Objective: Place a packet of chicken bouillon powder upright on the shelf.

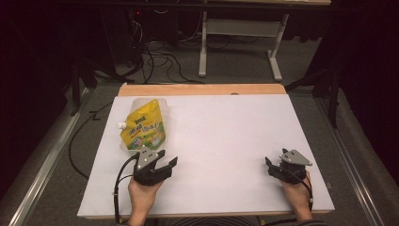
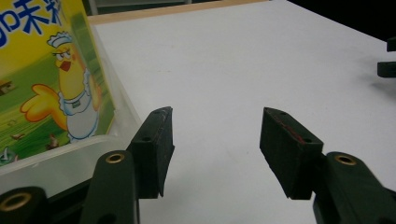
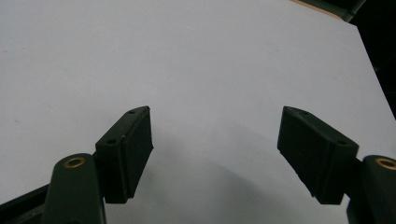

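Pouch (image 1: 143, 126) just ahead-left of left gripper (image 1: 162, 165), long axis running away; right gripper (image 1: 272, 165) well apart; both jaws wide, empty.

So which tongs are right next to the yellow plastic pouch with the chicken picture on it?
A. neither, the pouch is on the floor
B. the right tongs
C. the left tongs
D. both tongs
C: the left tongs sit open beside the yellow plastic pouch with the chicken picture on the white table, while the right tongs rest far across it.
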The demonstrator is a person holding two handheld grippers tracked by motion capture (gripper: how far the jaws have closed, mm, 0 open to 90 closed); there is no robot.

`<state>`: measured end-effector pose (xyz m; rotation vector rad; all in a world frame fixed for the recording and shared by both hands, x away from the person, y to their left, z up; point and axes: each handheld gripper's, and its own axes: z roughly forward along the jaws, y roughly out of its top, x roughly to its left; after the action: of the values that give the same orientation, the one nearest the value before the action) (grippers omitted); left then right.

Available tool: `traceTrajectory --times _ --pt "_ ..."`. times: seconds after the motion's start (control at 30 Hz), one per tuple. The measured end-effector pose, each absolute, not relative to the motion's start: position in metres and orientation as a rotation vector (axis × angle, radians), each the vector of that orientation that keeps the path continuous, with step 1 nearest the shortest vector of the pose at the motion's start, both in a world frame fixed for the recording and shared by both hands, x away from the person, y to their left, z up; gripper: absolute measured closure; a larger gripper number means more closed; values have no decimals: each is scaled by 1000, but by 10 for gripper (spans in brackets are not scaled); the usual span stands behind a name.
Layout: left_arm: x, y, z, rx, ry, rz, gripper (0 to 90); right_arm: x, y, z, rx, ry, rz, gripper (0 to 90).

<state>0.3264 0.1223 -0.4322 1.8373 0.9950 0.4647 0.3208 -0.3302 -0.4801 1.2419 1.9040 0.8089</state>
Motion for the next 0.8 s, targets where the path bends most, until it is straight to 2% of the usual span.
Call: traceTrajectory --times 0.8 --pt "343 87 -451 1890 954 449 447 321 -330 -480 1240 1903 808 273"
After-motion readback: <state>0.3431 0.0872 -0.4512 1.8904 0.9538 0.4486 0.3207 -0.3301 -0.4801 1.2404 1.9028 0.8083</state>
